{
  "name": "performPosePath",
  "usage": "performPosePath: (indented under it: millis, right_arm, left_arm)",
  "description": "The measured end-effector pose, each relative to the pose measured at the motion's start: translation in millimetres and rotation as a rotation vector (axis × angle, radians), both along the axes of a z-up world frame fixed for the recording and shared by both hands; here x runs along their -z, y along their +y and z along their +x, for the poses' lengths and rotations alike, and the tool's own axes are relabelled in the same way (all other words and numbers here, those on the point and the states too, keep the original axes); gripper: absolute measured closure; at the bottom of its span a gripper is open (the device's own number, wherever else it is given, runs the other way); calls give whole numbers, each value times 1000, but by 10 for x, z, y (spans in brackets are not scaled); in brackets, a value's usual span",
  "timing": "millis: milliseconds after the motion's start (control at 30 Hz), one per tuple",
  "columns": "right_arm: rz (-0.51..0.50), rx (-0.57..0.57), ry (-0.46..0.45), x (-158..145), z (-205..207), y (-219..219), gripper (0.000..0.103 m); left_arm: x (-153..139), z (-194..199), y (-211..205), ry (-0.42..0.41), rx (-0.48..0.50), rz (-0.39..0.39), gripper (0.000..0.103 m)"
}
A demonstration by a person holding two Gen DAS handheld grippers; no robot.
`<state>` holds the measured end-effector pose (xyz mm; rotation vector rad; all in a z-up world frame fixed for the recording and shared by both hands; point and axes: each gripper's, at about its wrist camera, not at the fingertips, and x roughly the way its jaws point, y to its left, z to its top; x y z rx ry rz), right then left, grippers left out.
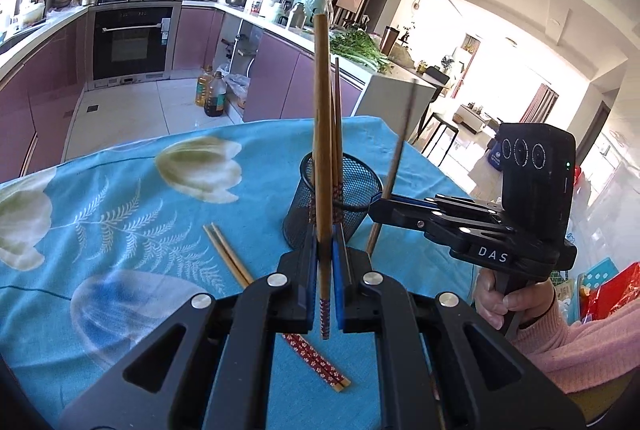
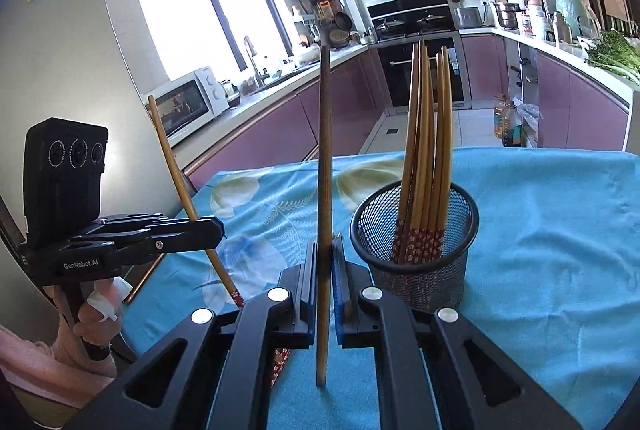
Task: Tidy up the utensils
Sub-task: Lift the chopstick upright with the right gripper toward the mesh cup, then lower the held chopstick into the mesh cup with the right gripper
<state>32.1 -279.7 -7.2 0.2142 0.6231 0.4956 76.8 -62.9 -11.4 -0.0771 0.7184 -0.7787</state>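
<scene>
L gripper [image 1: 325,262] clamped on a brown wooden chopstick w/ red floral end [image 1: 322,134], held upright. R gripper [image 2: 325,270] clamped on a plain-ended wooden chopstick [image 2: 324,190], also upright. Black wire-mesh cup [image 2: 416,230] holds more chopsticks on blue floral tablecloth [image 2: 540,250]; a loose chopstick pair [image 1: 228,254] lies flat nearby

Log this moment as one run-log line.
left gripper: shut on chopstick | right gripper: shut on chopstick | mesh holder: partly filled

Beyond the table — oven [image 1: 132,42], oil bottles [image 1: 211,92], microwave [image 2: 188,98], greens [image 1: 358,48].
</scene>
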Motion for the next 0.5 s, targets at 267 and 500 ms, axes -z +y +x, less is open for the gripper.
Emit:
performPosePath:
  millis: [267, 500]
  right_arm:
    - [-3, 11, -57, -181, 4, -70, 97]
    - [-20, 13, -111, -369, -4, -122, 97]
  left_arm:
    - [-89, 116, -98, -22, 11, -14, 96]
    - [-264, 151, -160, -59, 17, -28, 96]
